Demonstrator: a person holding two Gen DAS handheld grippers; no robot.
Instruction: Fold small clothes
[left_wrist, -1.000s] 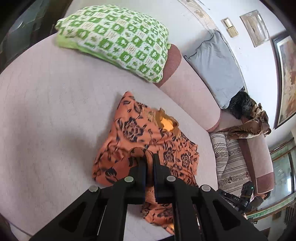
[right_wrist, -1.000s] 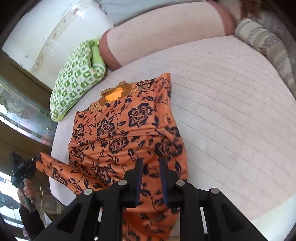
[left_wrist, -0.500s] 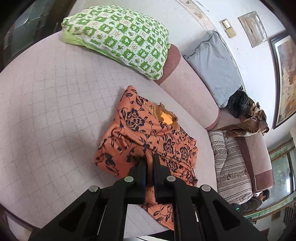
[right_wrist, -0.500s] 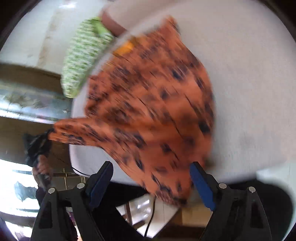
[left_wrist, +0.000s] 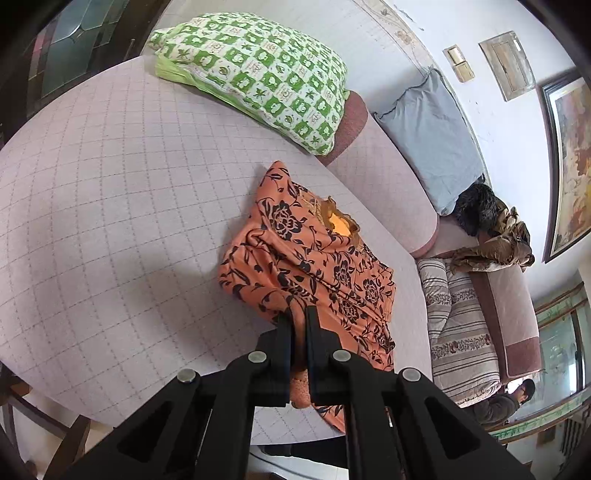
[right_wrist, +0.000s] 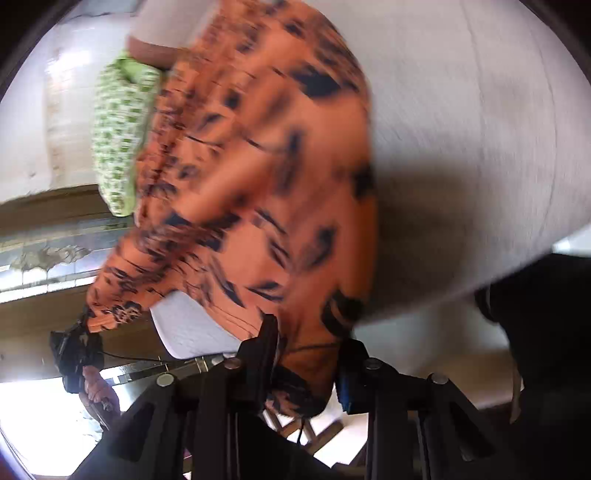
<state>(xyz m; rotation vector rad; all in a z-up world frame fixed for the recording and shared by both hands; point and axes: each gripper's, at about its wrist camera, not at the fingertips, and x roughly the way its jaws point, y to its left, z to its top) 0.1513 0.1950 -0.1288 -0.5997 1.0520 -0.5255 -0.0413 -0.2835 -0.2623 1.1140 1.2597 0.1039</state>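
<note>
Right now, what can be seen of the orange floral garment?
The orange floral garment is thin woven-looking cloth with a black flower print and a yellow-lined neckline. It lies crumpled on the quilted bed cover, one edge hanging over the near side. The left claw is shut on its near fold. The right claw has cloth between its jaws; blur hides the grip.

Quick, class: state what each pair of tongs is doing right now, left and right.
Left tongs: closed on the orange floral garment.
Right tongs: cloth lies between them, but blur hides whether they are closed.
</note>
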